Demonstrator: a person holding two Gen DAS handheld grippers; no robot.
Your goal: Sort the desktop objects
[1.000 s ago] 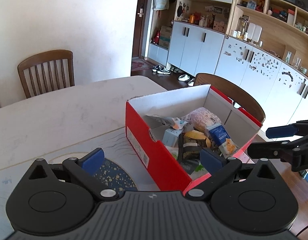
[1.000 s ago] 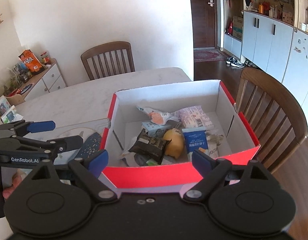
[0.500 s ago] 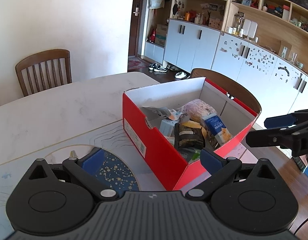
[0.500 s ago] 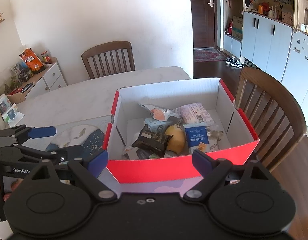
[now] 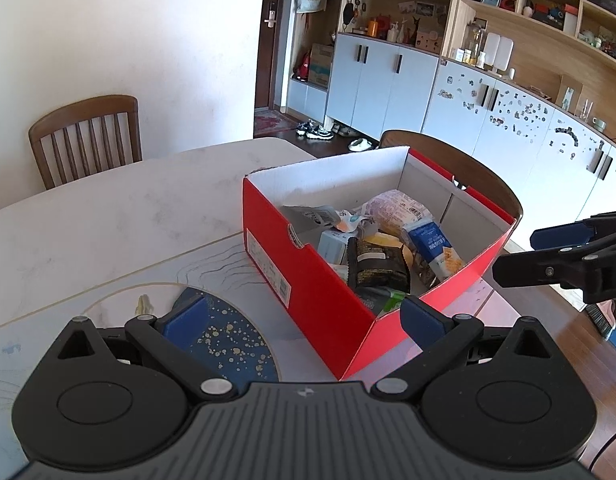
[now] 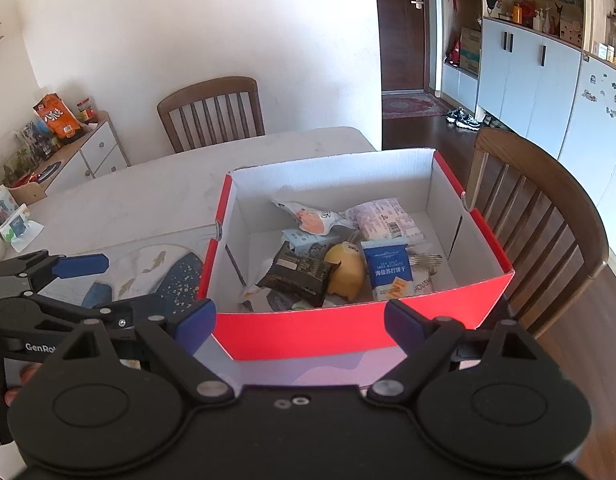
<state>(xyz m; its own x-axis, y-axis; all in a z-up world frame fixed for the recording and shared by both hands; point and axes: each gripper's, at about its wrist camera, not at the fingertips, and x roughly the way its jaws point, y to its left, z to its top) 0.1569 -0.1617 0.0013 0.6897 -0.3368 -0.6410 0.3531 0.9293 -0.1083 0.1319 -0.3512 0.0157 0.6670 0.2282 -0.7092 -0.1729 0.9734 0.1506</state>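
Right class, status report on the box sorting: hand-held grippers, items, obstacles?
Left hand-held gripper open, empty. Right hand-held gripper open, empty. Snacks piled in red box. Nothing blocking it.

A pale, marble-look counter (image 6: 156, 200) carries a light mat (image 5: 120, 292) printed with thin wavy lines and a dark blue, gold-speckled patch. A red cardboard box (image 6: 347, 332) with a white inside stands on the mat's right part, near the counter's edge.

box (image 6: 304, 332): matt red cardboard | table (image 5: 108, 216): smooth pale stone | chair (image 6: 212, 112): wood
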